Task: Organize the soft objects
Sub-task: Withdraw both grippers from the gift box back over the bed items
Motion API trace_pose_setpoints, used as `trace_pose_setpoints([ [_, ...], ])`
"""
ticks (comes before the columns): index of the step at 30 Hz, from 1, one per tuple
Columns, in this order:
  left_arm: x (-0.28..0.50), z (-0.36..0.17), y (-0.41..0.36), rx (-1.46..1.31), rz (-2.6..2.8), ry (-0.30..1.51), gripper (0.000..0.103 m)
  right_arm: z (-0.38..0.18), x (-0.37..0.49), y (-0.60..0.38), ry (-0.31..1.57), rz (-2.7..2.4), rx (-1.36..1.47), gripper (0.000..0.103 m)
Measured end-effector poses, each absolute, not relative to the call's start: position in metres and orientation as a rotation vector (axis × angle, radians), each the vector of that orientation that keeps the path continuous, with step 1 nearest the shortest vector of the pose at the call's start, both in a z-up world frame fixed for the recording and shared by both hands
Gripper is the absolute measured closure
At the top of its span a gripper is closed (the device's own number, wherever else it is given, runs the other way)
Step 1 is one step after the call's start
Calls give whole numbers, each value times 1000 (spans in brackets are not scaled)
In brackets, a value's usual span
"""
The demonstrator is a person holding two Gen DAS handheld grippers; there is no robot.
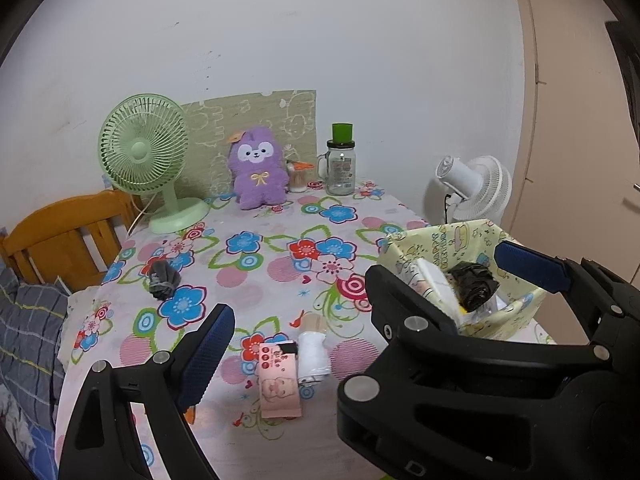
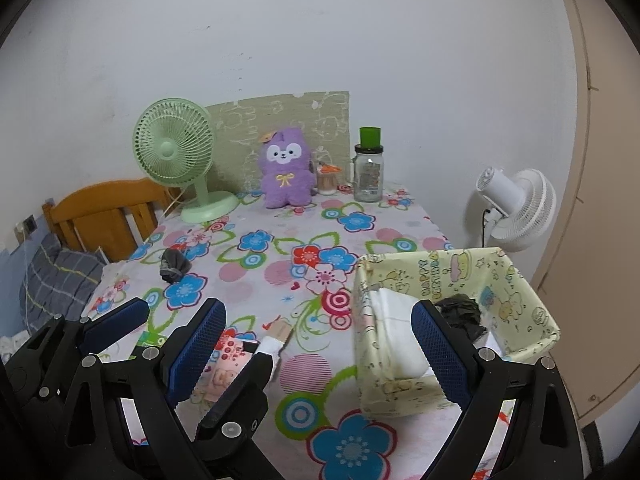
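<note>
A yellow patterned fabric box (image 2: 396, 394) stands at the table's right, holding a white soft pack (image 2: 394, 320) and a black crumpled bundle (image 2: 460, 314). On the flowered cloth lie a pink tissue packet (image 1: 278, 380), a white roll (image 1: 314, 354) and, further left, a dark grey rolled cloth (image 1: 162, 280). A purple plush (image 1: 258, 168) sits at the back. My left gripper (image 1: 320, 320) hovers open above the packet and roll. My right gripper (image 2: 318, 306) is open too, its right finger in front of the box. Neither holds anything, and their fingers overlap in both views.
At the back stand a green desk fan (image 1: 144, 156), a glass jar with a green cup on top (image 1: 341, 164) and a swab holder (image 1: 297, 178). A white fan (image 2: 516, 204) stands beyond the table's right edge. A wooden headboard (image 1: 60, 232) and plaid bedding (image 1: 28, 340) lie left.
</note>
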State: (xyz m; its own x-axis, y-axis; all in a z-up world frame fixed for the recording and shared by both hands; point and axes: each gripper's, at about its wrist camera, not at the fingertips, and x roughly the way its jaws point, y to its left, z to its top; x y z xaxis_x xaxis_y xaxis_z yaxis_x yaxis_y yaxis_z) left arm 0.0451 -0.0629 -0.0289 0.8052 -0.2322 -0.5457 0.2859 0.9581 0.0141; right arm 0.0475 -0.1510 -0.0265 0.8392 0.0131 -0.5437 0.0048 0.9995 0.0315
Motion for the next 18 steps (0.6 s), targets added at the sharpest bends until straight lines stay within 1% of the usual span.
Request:
trace_pose_setpoints([
  [18,67,-75,-18,75,-224,658,11,-76,73,-107,673,60,50,7],
])
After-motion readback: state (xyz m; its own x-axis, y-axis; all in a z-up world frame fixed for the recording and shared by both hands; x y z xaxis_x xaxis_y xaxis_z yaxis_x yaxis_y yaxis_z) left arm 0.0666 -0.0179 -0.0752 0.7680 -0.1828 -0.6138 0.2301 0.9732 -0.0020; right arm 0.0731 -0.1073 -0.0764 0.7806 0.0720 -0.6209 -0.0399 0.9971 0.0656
